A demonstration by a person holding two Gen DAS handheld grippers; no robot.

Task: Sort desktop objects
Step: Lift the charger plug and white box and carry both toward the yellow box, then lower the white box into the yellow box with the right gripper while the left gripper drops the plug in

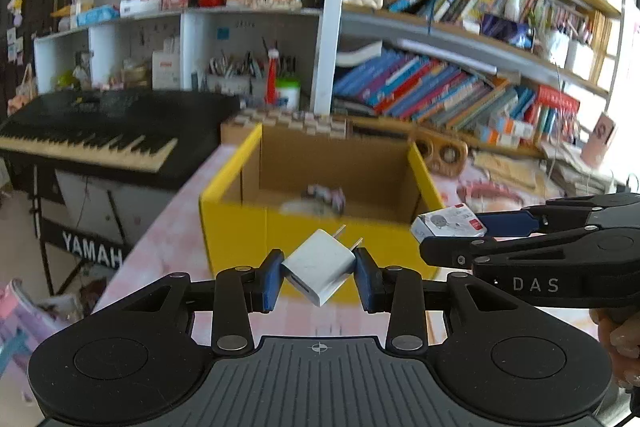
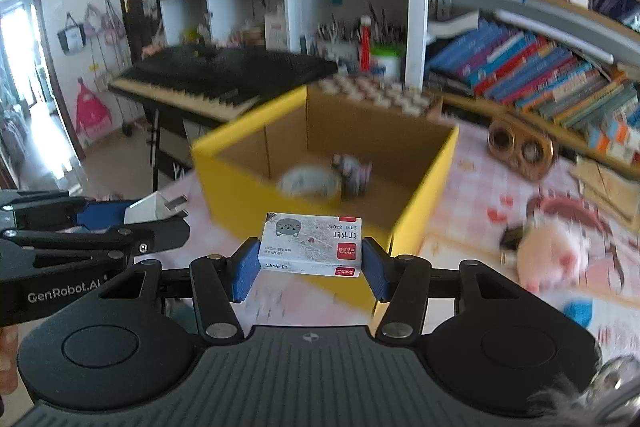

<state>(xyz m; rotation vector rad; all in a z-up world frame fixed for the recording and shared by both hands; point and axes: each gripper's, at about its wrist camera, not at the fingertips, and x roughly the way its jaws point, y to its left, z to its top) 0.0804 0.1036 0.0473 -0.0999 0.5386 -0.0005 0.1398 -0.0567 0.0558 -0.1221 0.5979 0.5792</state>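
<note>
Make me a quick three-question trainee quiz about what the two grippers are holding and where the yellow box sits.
1. True or false: the left gripper is shut on a white charger.
2. What does the right gripper hold: A) a roll of tape, B) a small staples box, C) nothing?
3. Fill in: the yellow box lies ahead of both grippers, and its top is ____.

Key: 1 true; 2 B; 3 open.
</note>
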